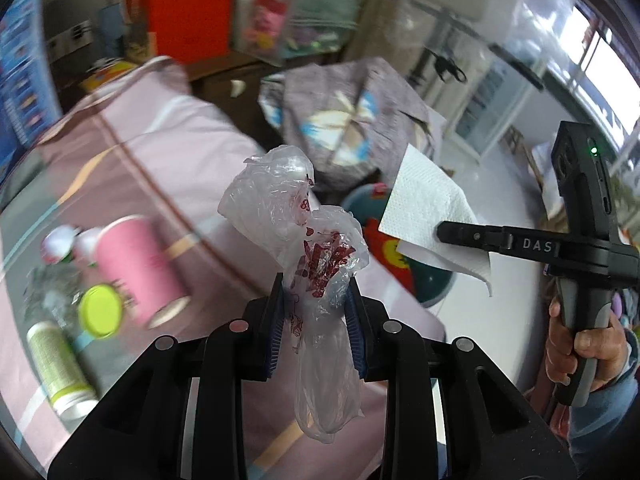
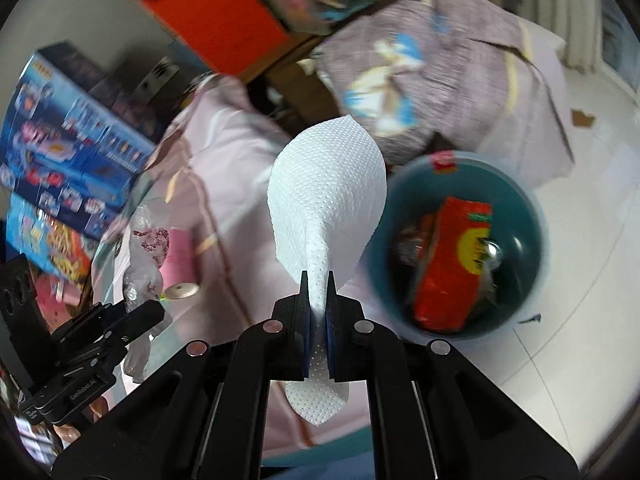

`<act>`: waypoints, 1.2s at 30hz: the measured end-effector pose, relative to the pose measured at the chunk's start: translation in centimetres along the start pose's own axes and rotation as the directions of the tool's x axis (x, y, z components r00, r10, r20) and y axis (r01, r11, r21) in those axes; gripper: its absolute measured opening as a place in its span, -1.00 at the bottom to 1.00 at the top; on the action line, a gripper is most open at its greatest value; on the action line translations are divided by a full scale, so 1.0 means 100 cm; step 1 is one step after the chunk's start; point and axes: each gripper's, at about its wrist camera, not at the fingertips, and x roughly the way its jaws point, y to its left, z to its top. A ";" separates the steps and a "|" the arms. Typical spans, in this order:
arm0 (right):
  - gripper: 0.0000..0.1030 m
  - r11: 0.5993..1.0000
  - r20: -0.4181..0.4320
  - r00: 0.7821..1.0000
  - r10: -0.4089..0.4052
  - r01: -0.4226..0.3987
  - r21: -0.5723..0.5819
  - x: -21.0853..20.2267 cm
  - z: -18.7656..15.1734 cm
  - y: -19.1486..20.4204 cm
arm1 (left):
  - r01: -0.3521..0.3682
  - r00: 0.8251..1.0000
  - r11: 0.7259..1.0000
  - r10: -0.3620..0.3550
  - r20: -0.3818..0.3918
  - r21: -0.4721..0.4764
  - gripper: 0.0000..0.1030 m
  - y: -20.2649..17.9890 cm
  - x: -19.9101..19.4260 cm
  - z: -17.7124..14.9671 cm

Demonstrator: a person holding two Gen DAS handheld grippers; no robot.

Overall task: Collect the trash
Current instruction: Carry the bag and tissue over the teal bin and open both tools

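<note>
My left tongs are clamped on a crumpled clear plastic bag with red print, and my right tongs pinch a white embossed paper towel; both pieces hang in the air above the pink bedspread, near the round teal bin on the floor. I judge both feather-light and limp; the bag looks slippery, so a bunched middle is the safest hold. The towel could tear if tugged. The bin already holds a red carton; what lies under it is hidden, and motion blur smears the pink paper cup on the bed.
</note>
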 end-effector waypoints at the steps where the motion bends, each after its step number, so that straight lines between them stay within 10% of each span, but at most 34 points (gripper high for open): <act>1: -0.89 1.000 0.000 1.000 -0.002 0.002 0.015 -0.001 0.000 -0.009 | 0.002 1.000 1.000 -0.002 -0.009 0.012 -0.44 -0.007 0.006 0.003; 25: -0.88 0.969 -0.040 0.999 -0.030 0.039 0.243 0.016 -0.001 -0.138 | 0.092 0.971 0.983 -0.053 -0.235 0.159 -0.36 -0.107 0.150 0.039; 36: -0.86 0.960 -0.074 0.996 -0.048 0.066 0.272 0.030 0.005 -0.155 | 0.067 0.973 0.988 -0.033 -0.227 0.141 0.47 -0.104 0.170 0.044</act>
